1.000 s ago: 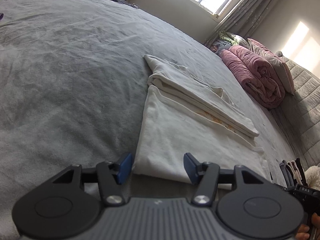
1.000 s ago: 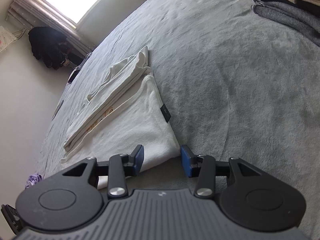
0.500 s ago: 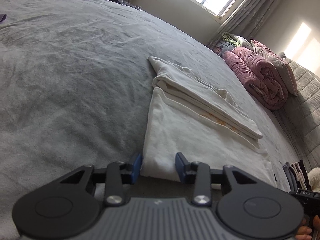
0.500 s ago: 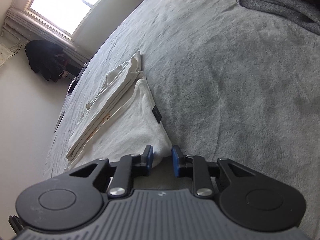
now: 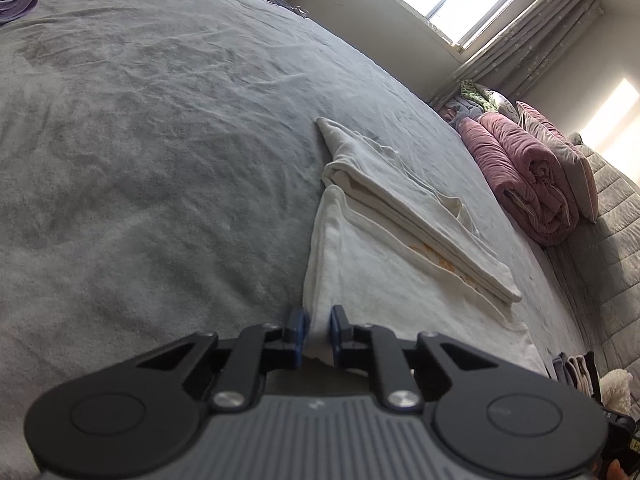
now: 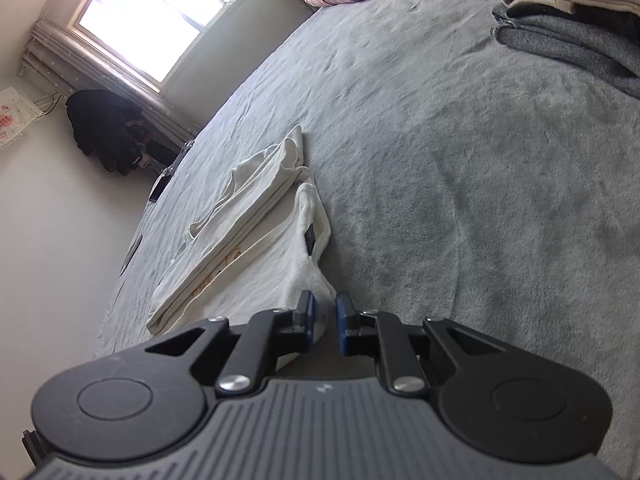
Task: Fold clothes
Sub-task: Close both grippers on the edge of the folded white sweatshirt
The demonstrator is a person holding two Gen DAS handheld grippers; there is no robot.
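Left wrist view: left gripper (image 5: pixel 318 334), jaws just closing, clamped the cream garment (image 5: pixel 384 264) at its near corner, lower centre; lifting evenly with the other corner would probably keep the fold square. Right wrist view: right gripper (image 6: pixel 323 326) likewise pinched the opposite corner; grey bedspread (image 6: pixel 460 152), window (image 6: pixel 160 12) upper left.

The left gripper (image 5: pixel 317 334) and the right gripper (image 6: pixel 323 322) both tilt downward, their jaws having just been closing, each now pinching a white garment (image 5: pixel 384 276) corner.
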